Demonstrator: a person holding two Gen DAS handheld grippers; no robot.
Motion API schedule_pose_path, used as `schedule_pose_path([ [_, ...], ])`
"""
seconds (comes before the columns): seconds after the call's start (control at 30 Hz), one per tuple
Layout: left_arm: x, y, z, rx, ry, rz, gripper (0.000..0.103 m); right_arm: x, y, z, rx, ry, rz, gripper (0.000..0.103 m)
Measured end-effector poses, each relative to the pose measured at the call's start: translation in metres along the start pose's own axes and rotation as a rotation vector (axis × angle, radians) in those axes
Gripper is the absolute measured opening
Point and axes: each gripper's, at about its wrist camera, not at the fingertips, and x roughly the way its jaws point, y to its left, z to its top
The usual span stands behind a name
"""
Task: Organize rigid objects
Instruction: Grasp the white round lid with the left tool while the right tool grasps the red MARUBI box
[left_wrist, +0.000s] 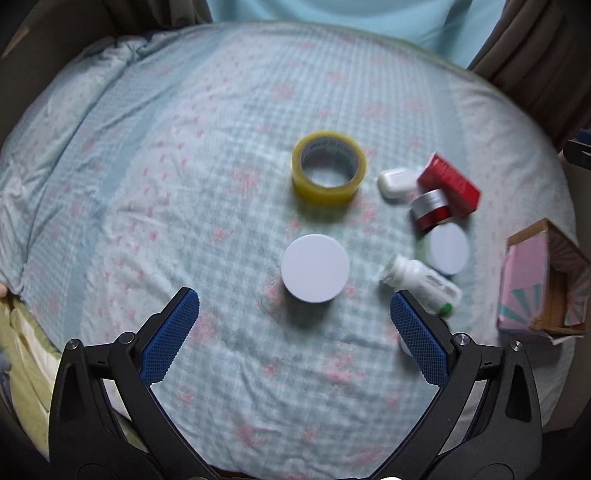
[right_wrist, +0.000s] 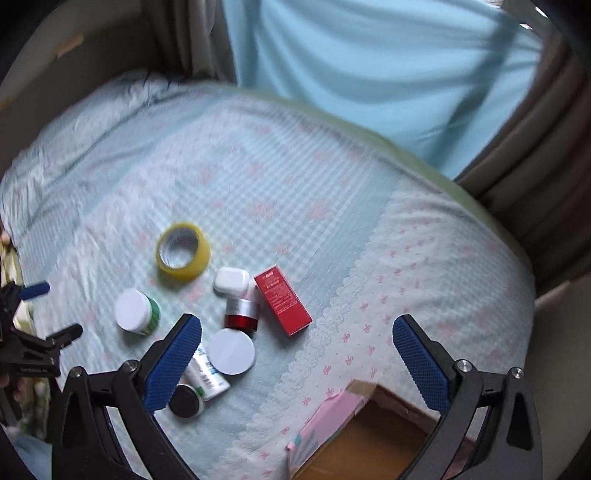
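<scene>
My left gripper (left_wrist: 295, 321) hangs wide open and empty over the bed (left_wrist: 184, 184), with the white-lidded jar (left_wrist: 314, 267) just ahead between its fingers and the tape roll (left_wrist: 328, 167) farther on. Ahead to its right cluster a red box (left_wrist: 452, 182), a white case (left_wrist: 397, 182), a red-and-silver jar (left_wrist: 431, 208), another white lid (left_wrist: 448, 248) and a lying bottle (left_wrist: 424, 282). My right gripper (right_wrist: 297, 354) is likewise spread and empty, the cardboard box (right_wrist: 369, 439) just below it.
</scene>
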Motion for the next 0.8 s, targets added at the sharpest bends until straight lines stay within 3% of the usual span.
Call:
schedule_pose_path([
  [0.17,0.058,-0.002,0.0,-0.012,0.108,0.016,0.103,0.081,-0.004,0.008,-0.137,0.142,0.015,0.102],
  [0.4,0.111,-0.018,-0.004,-0.002,0.199,0.021,0.103,0.173,-0.004,0.001,-0.233,0.323,0.04,0.085],
  [0.57,0.134,-0.025,-0.003,-0.007,0.224,0.034,0.103,0.21,0.006,-0.003,-0.343,0.374,0.049,0.083],
  [0.7,0.15,-0.025,0.001,-0.025,0.242,0.042,0.102,0.231,0.014,0.0,-0.39,0.412,0.075,0.072],
  [0.8,0.158,-0.025,0.006,-0.037,0.249,0.042,0.093,0.24,0.022,0.003,-0.426,0.43,0.085,0.064],
])
